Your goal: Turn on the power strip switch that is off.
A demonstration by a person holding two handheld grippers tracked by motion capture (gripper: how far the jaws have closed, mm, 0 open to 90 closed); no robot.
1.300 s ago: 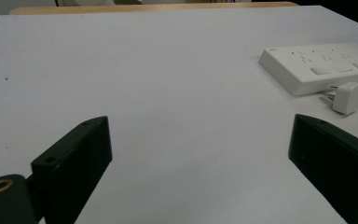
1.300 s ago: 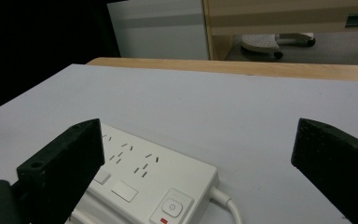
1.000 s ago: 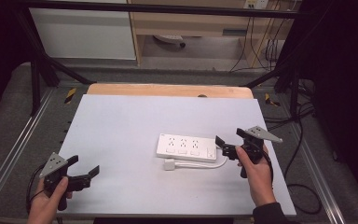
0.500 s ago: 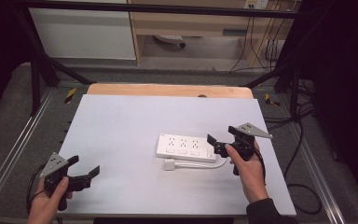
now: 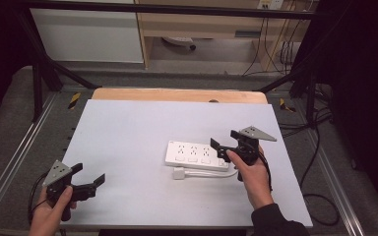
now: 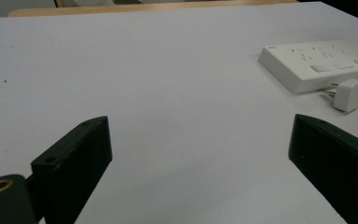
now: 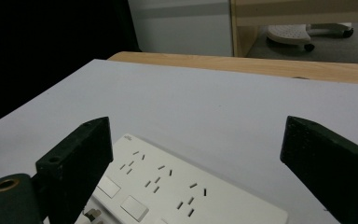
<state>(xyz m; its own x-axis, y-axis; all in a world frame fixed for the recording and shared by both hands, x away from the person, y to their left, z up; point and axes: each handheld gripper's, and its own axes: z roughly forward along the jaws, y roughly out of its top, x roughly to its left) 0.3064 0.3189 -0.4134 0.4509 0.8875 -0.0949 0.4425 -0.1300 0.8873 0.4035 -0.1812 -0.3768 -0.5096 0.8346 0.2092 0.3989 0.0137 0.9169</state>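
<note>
Your right gripper [image 5: 226,141] hovers over the right end of the white rectangular plastic power strip [image 5: 195,155], jaws wide but just closing slightly, nothing pressed between them. The strip lies lengthwise across the pale table [image 5: 128,132], right of centre. Your left gripper [image 5: 86,176], wide open, waits near the front left corner.

No readable text anywhere (power strip [image 5: 197,155] mark illegible)
</note>
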